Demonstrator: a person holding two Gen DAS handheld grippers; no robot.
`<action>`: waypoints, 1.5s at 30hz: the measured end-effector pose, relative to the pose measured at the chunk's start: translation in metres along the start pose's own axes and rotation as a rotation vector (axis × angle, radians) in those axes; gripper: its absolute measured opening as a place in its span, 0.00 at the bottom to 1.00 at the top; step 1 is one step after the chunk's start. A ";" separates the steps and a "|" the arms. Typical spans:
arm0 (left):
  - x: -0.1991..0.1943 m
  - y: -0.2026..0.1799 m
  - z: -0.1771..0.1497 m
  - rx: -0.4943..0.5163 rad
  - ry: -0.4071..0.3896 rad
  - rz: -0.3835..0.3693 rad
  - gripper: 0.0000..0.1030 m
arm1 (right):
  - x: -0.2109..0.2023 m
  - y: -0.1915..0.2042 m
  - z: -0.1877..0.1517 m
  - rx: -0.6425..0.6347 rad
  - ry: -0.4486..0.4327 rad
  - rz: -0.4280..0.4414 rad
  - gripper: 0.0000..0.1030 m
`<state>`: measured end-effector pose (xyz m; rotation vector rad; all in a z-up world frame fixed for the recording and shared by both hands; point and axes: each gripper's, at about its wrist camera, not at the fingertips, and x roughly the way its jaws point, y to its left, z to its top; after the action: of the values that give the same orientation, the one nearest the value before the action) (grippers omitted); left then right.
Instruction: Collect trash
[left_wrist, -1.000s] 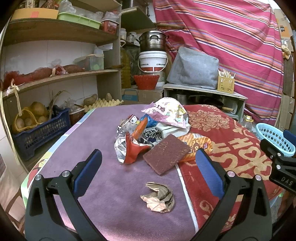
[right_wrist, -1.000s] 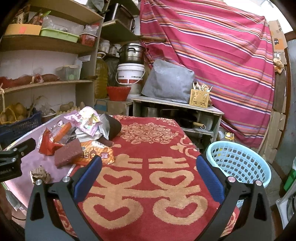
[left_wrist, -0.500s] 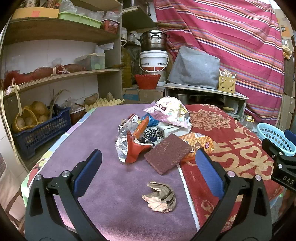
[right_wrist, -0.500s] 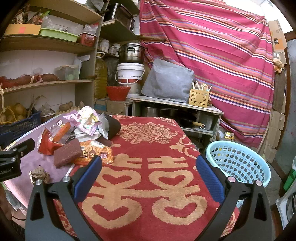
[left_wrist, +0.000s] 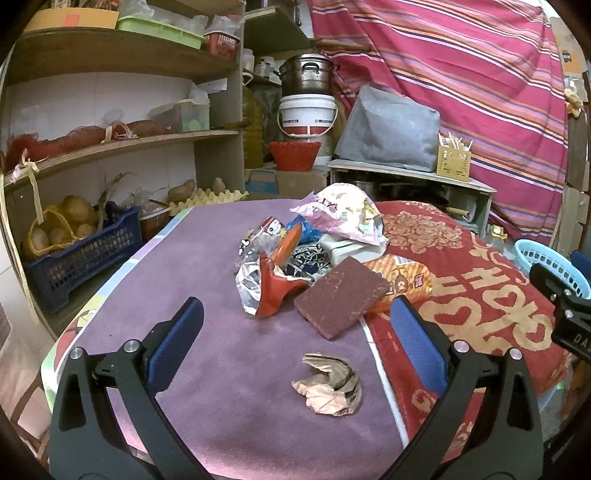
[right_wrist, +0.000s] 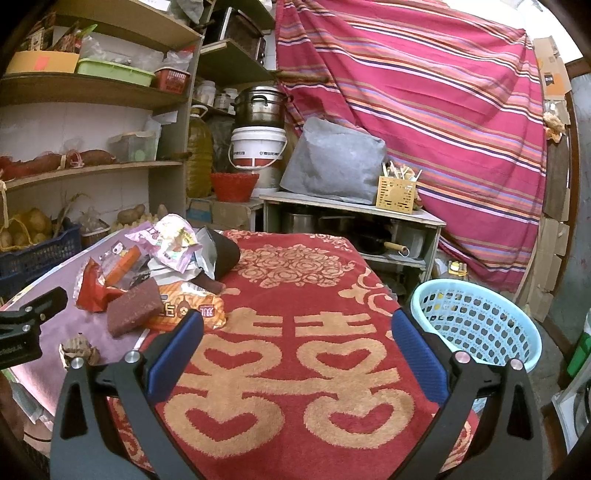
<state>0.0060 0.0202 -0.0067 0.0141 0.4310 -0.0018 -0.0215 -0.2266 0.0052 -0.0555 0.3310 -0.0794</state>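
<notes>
A heap of trash lies mid-table: a red wrapper (left_wrist: 275, 291), a brown scouring pad (left_wrist: 341, 297), an orange biscuit packet (left_wrist: 404, 282) and a pink snack bag (left_wrist: 341, 214). A crumpled brown paper ball (left_wrist: 328, 384) lies nearer, between the fingers of my open, empty left gripper (left_wrist: 295, 350). My right gripper (right_wrist: 295, 354) is open and empty above the red cloth (right_wrist: 295, 369), right of the heap (right_wrist: 147, 280). A light blue basket (right_wrist: 476, 325) stands beside the table at the right.
Shelves (left_wrist: 110, 144) with a blue crate of potatoes (left_wrist: 74, 254) stand left of the table. A low cabinet (right_wrist: 354, 218) with a grey bag, pots and a white bucket (right_wrist: 258, 147) stands behind. A striped curtain (right_wrist: 424, 92) hangs at the back.
Both grippers have drifted only slightly; the trash heap sits a touch nearer in the left wrist view. Nothing was taken hold of.
</notes>
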 end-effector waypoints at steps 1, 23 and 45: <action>0.001 0.000 0.000 0.000 0.005 -0.002 0.95 | 0.000 0.000 0.000 -0.003 0.001 -0.003 0.96; 0.034 -0.009 -0.027 0.059 0.114 -0.023 0.95 | 0.013 -0.014 0.000 0.009 0.046 -0.086 0.96; 0.041 -0.018 -0.029 0.111 0.173 -0.108 0.39 | 0.017 -0.005 0.001 -0.006 0.075 -0.059 0.96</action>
<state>0.0313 0.0027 -0.0503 0.1012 0.6040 -0.1315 -0.0052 -0.2331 0.0006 -0.0686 0.4047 -0.1388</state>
